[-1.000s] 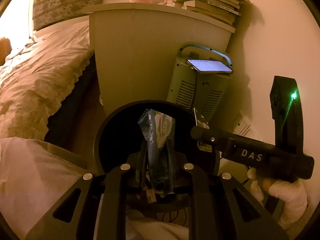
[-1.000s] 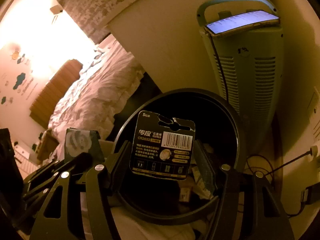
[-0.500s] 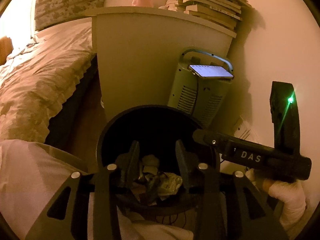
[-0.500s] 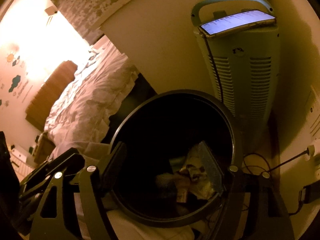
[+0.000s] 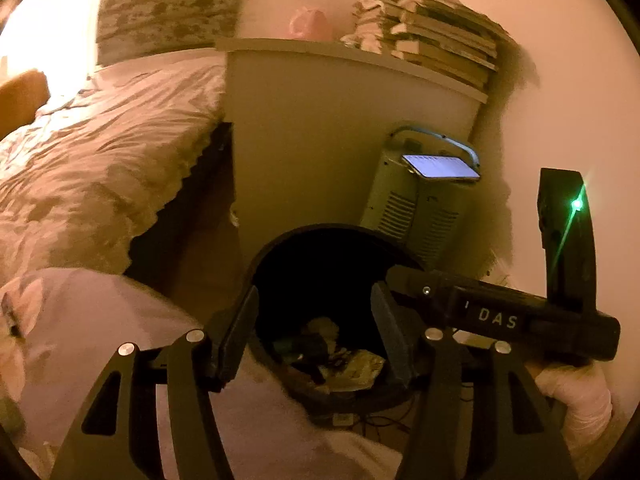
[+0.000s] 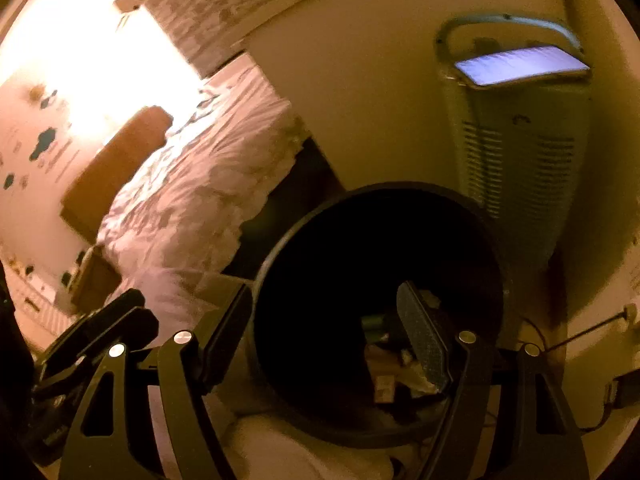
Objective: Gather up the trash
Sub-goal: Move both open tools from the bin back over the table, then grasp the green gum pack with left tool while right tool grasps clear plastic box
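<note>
A round black bin [image 5: 267,256] stands on the floor below both grippers. Crumpled wrappers and other trash [image 5: 352,364] lie at its bottom. My left gripper [image 5: 316,320] hovers over the bin's near rim; its jaws are opening and nothing is between them. In the right wrist view, my right gripper [image 6: 324,320] hangs open and empty over the same bin [image 6: 360,196], with trash [image 6: 400,364] below its right finger. The right gripper's black housing [image 5: 496,316], held by a gloved hand [image 5: 572,396], crosses the right of the left wrist view.
A pale bedside cabinet [image 5: 340,140] stands just behind the bin, with stacked books [image 5: 432,48] on top. To its right is a heater [image 5: 416,208] with a lit phone [image 5: 440,166] on it. The bed [image 5: 92,152] fills the left. Cables and a plug [image 6: 616,392] lie at the right.
The blue wrapper left my left gripper and the battery card left my right one; both jaws spread wider. Both grippers have drawn back and up from the bin.
</note>
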A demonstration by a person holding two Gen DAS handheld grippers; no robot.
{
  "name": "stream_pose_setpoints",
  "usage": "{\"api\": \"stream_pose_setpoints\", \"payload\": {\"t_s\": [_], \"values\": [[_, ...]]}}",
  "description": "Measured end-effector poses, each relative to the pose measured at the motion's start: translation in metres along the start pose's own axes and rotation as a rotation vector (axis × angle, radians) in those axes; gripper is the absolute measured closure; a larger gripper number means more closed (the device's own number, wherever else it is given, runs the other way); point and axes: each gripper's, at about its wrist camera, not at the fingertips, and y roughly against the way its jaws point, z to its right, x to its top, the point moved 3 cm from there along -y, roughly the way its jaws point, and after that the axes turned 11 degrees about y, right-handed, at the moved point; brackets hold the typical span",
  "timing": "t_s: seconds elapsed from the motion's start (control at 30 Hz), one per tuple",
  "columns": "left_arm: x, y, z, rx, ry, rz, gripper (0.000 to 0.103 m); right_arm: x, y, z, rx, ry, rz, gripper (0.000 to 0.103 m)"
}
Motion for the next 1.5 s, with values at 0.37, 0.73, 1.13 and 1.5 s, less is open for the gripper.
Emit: {"api": "stream_pose_setpoints", "payload": {"t_s": [0.37, 0.73, 1.13, 1.5], "values": [[-0.007, 0.049, -0.069, 0.096, 0.093, 0.052, 0.043, 0.006, -0.013, -0.076, 0.079, 0.131, -0.021, 0.028], [-0.025, 0.102, -0.144, 0.214, 0.178, 0.102, 0.043, 0.012, -0.027, -0.159, 0.166, 0.264, -0.050, 0.028], [-0.061, 0.148, -0.256, 0.335, 0.241, 0.081, 0.043, 0.012, -0.060, -0.280, 0.295, 0.444, -0.145, 0.028], [-0.078, 0.136, -0.298, 0.311, 0.097, -0.043, 0.043, -0.010, -0.110, -0.382, 0.380, 0.541, -0.308, 0.028]]}}
